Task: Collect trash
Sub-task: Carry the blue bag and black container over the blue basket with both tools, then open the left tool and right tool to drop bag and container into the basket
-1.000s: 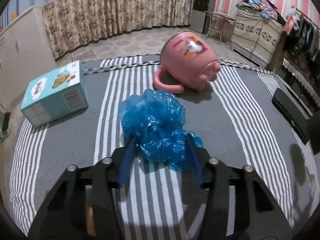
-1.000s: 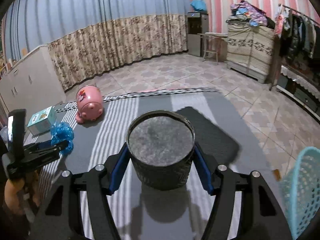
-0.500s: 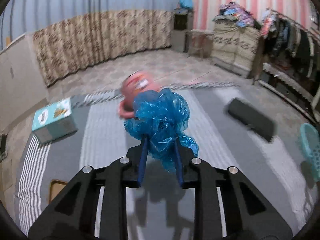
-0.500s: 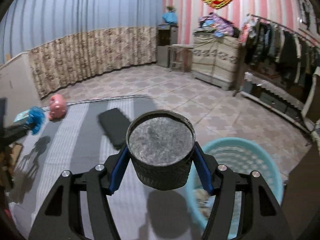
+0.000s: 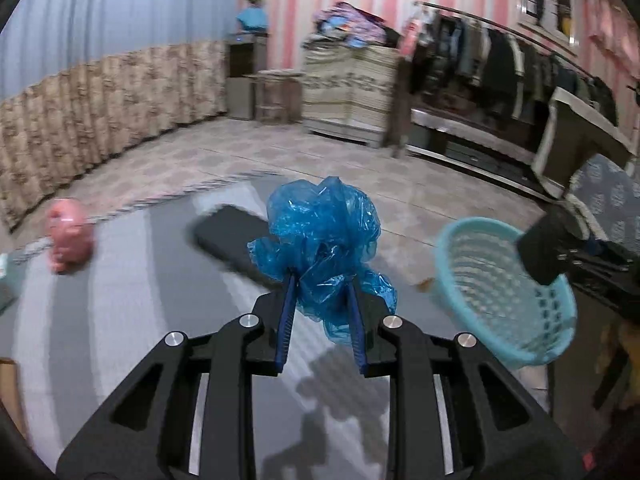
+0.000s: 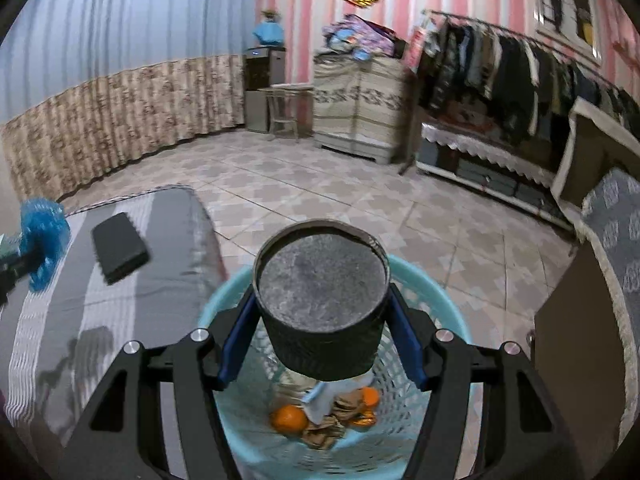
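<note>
Drop-off step. Right gripper (image 6: 320, 320) clamps dark round container (image 6: 322, 304) above teal basket (image 6: 448, 304); release next. Left gripper (image 5: 320, 300) pinches blue plastic bag (image 5: 320, 232), basket at 3 o'clock, probably next in.

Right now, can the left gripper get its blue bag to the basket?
Probably yes. The left gripper holds the blue bag beside the teal basket, with open space between. The right gripper with its black container hangs over the basket's mouth and may crowd it.
</note>
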`<state>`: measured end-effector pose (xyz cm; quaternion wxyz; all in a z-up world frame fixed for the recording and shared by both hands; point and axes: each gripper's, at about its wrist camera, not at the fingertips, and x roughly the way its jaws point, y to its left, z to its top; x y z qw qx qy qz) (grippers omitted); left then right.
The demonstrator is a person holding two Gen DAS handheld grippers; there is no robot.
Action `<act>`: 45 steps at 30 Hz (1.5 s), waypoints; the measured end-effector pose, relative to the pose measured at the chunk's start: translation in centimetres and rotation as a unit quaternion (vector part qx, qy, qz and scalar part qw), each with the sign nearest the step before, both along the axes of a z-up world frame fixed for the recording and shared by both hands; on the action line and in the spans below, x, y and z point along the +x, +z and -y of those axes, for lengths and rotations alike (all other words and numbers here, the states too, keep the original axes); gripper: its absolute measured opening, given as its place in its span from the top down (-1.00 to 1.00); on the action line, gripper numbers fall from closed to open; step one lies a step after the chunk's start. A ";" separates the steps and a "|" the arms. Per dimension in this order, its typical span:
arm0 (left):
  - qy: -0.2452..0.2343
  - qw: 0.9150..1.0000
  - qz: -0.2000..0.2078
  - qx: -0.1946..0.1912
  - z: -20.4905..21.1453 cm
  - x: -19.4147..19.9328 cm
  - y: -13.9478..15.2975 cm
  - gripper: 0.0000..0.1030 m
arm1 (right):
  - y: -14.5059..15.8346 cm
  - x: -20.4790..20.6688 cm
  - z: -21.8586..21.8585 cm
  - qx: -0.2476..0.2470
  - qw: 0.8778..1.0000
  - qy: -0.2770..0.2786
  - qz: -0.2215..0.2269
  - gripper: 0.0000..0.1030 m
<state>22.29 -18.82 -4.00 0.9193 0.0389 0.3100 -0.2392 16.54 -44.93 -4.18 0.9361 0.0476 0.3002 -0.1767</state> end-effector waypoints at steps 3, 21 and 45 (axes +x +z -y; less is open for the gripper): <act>-0.028 1.000 0.002 0.004 4.0 -0.5 -0.7 0.55 | -0.7 -0.1 2.0 0.003 1.000 -0.014 -0.004 -0.20; -0.099 0.994 -0.012 0.034 15.6 -1.1 -3.1 -0.20 | -2.0 -1.4 8.7 0.061 0.995 -0.075 0.011 -0.20; 0.080 0.995 0.058 -0.001 1.2 -2.9 1.9 -0.90 | -3.9 1.7 4.9 0.062 0.997 -0.028 -0.023 -0.66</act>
